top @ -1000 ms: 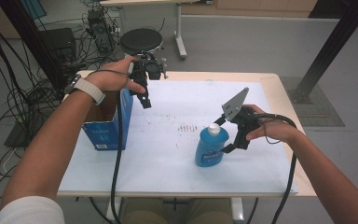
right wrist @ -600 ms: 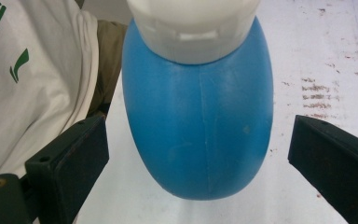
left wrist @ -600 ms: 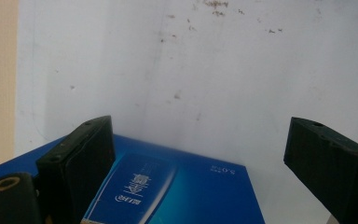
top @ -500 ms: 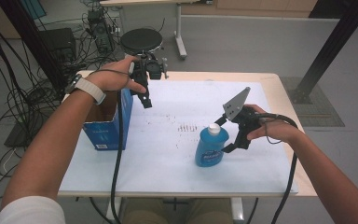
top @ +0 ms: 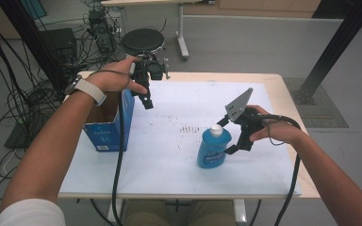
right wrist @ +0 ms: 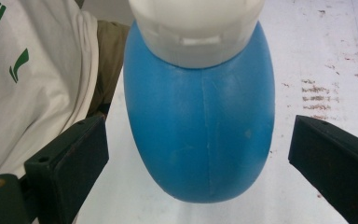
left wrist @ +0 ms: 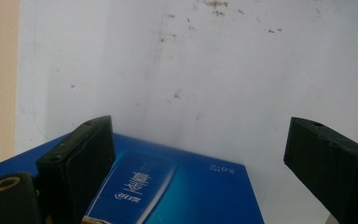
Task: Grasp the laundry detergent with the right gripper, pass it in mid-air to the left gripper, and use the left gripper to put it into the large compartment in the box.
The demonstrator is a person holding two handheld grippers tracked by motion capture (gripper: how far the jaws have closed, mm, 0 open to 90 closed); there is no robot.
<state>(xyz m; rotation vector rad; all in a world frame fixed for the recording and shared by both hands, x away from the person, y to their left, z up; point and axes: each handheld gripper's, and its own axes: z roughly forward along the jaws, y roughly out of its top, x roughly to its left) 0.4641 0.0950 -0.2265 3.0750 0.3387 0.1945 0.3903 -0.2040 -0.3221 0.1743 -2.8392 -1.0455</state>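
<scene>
A blue bottle (top: 213,148) with a white cap stands upright on the white table cover, right of centre. My right gripper (top: 231,141) is open just to its right, its jaws on either side of the bottle's body without touching it. In the right gripper view the blue bottle (right wrist: 200,121) sits between the spread jaws of the right gripper (right wrist: 200,172). My left gripper (top: 147,100) hangs open in the air above the near right corner of an open blue cardboard box (top: 107,123). The box's blue side (left wrist: 177,191) shows below the left gripper (left wrist: 205,163).
The white cover (top: 179,155) has small brown marks near its middle. Beyond the table's far edge stand a black round stool (top: 143,40) and a table leg. Cables and black equipment lie on the floor at the left. A black post (top: 334,47) rises at the right.
</scene>
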